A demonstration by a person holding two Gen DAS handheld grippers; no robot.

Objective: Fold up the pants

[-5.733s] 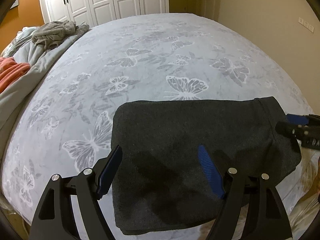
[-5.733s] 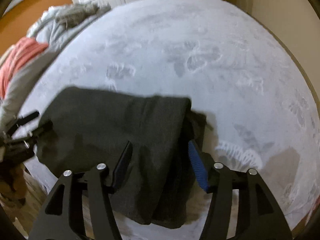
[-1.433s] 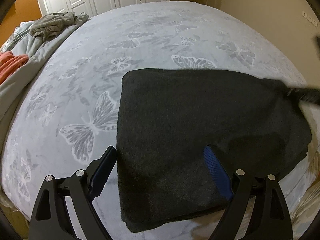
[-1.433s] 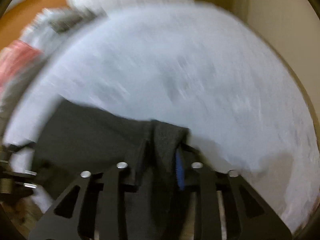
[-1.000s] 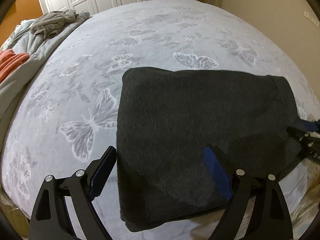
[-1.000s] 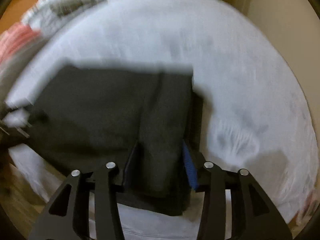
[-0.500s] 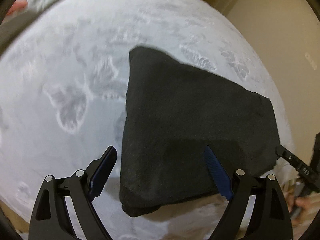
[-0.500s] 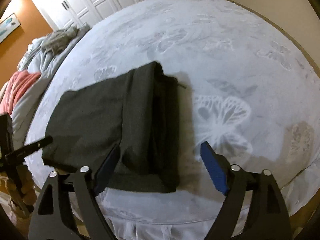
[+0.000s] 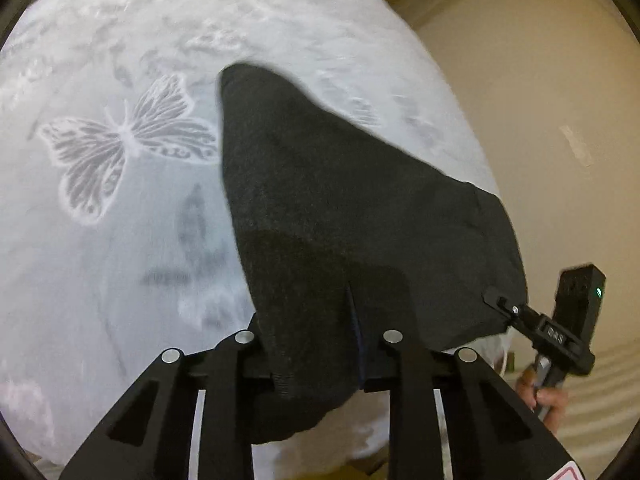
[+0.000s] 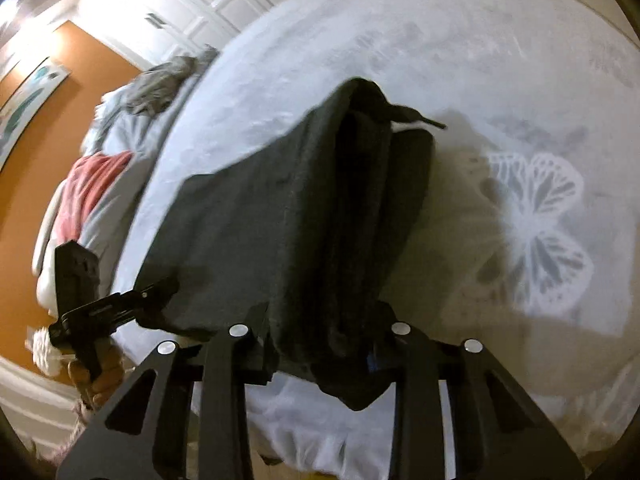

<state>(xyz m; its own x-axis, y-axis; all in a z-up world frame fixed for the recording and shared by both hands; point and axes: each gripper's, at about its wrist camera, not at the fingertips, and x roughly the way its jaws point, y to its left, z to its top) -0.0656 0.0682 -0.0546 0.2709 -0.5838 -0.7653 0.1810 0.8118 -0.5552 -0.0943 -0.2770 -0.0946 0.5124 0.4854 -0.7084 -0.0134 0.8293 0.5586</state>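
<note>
The dark grey folded pants (image 9: 340, 208) lie near the front edge of the bed with the butterfly cover (image 9: 120, 152). My left gripper (image 9: 316, 344) is shut on the near left corner of the pants. My right gripper (image 10: 324, 340) is shut on the near right corner, where the layered folds bunch (image 10: 360, 216). The near edge of the pants is raised off the cover. A drawstring end (image 10: 420, 120) sticks out at the far corner. Each gripper shows in the other's view, the right one (image 9: 504, 304) and the left one (image 10: 160, 292).
A heap of grey and coral bedding (image 10: 100, 176) lies along the bed's left side. An orange wall (image 10: 24, 152) and white wardrobe doors (image 10: 192, 4) stand behind. A beige wall (image 9: 540, 100) runs close along the bed's right side.
Both grippers were open over the pants half a second ago. Both have moved down to the near edge and shut on its two corners, lifting that edge.
</note>
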